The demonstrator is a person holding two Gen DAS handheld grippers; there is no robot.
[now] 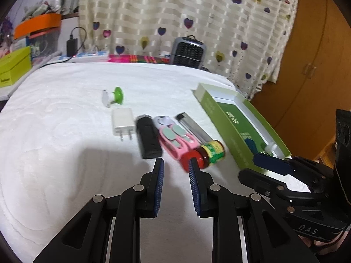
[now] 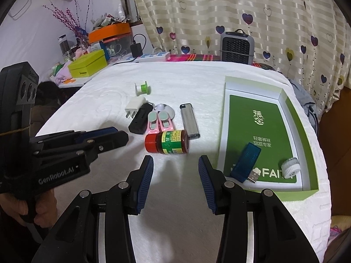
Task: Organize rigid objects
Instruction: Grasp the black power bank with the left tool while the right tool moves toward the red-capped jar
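both claws (image 1: 176, 164) (image 2: 175, 162) hang part open, holding nothing. the little jar (image 2: 167, 141) lies on its side on the white cloth (image 2: 175, 208), beside the green box (image 2: 307, 131); grip across its body, not the cap.

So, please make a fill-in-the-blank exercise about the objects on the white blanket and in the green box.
1. The small jar lies on its side and has a ____ lid.
2. The blue USB stick lies inside the green ____.
3. The white charger has ____ metal prongs.

Missing words: red; box; two
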